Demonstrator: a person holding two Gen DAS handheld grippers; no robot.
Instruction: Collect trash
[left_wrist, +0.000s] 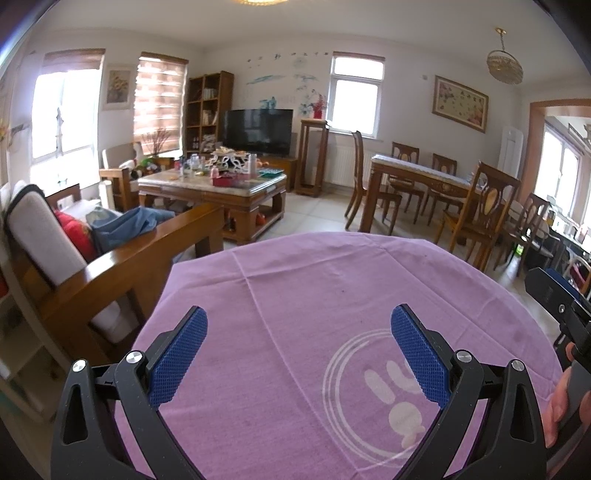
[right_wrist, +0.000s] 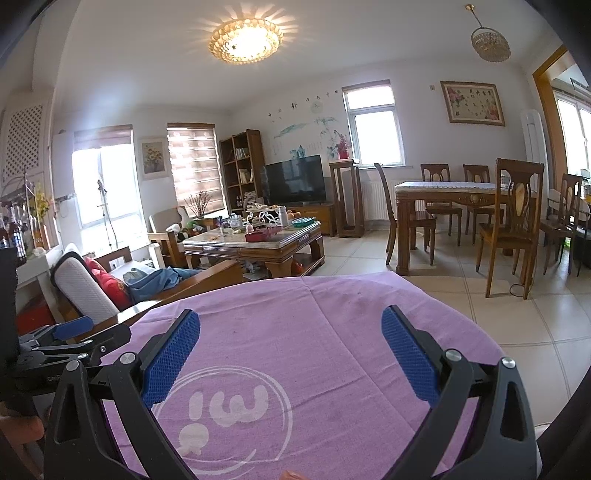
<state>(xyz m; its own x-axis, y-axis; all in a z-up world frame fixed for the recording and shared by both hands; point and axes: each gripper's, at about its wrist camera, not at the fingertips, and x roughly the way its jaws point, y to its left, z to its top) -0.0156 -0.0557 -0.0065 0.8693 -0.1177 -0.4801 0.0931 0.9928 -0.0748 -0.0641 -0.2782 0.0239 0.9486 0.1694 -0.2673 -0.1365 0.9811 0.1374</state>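
My left gripper (left_wrist: 298, 325) is open and empty, held over a table covered with a purple cloth (left_wrist: 332, 295) that bears a white round logo. My right gripper (right_wrist: 291, 326) is open and empty over the same purple cloth (right_wrist: 332, 332). The right gripper shows at the right edge of the left wrist view (left_wrist: 554, 295), and the left gripper at the left edge of the right wrist view (right_wrist: 66, 339). No trash lies on the cloth. A cluttered coffee table (left_wrist: 212, 182), also in the right wrist view (right_wrist: 255, 236), holds bottles and small items far ahead.
A wooden sofa (left_wrist: 88, 266) with a red cushion and blue cloth stands to the left. A dining table (right_wrist: 450, 192) with several chairs stands to the right. A TV (left_wrist: 257, 130) and a bookshelf (left_wrist: 207, 107) are against the far wall. The floor is tiled.
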